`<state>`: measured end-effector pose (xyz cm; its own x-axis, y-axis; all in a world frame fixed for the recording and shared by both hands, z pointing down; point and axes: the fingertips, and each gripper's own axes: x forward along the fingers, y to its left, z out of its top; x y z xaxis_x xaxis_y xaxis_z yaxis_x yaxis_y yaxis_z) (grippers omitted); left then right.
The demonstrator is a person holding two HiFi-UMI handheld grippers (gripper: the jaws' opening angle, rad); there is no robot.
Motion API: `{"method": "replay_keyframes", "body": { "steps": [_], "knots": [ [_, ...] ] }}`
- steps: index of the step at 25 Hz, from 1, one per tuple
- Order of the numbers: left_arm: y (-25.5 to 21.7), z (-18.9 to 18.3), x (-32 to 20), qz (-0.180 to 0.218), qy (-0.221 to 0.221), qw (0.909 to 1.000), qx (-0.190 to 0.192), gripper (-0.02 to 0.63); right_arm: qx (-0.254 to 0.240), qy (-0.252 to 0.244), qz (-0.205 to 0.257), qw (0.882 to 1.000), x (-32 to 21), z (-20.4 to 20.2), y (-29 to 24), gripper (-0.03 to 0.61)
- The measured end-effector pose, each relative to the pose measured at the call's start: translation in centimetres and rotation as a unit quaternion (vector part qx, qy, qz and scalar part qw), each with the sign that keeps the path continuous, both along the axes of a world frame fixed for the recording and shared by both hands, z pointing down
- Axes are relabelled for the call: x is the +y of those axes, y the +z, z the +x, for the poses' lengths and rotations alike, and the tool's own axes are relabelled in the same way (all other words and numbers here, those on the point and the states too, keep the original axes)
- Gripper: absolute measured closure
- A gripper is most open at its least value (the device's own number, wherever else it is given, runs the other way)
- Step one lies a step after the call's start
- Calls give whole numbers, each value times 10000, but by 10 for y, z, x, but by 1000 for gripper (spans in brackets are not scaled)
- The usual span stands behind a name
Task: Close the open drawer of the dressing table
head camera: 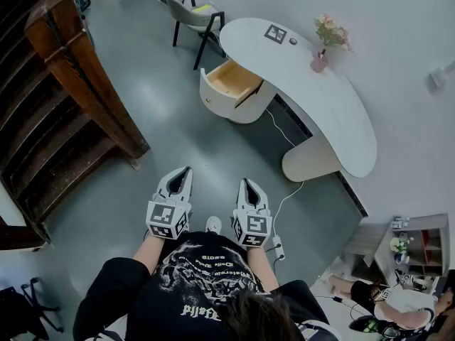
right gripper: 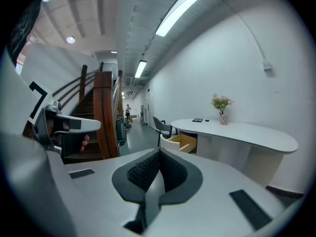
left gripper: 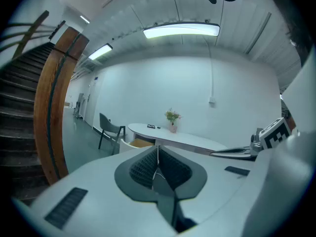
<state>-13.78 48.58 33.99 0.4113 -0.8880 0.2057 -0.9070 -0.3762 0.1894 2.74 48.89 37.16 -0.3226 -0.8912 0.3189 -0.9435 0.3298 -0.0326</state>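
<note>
Drawer (head camera: 231, 79) stands pulled open under the front edge of the dressing table (head camera: 341, 119), at its rounded end nearest the chair (head camera: 192, 14), showing its wooden inside. A pink vase of flowers (head camera: 321, 57) sits by the top's back edge, against the wall. Well apart from the table, side by side over the grey floor, the left gripper (head camera: 183, 172) and the right gripper (head camera: 247, 185) each have their ribbed pads pressed together with nothing between them
</note>
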Motion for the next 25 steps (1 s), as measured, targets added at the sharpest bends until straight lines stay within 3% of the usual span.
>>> {"method": "replay_keyframes", "body": {
  "steps": [9, 15, 25],
  "knots": [
    [-1, 43, 2, 75, -128, 9998, -93, 586, -191, -103, 40, 9998, -3, 41, 7, 552],
    [7, 54, 9, -22, -521, 9986, 112, 586, -187, -291, 54, 9994, -2, 58, 11, 552],
    [23, 67, 13, -159, -664, 9977, -54, 586, -276, -314, -16, 9991, -6, 79, 20, 552]
  ]
}}
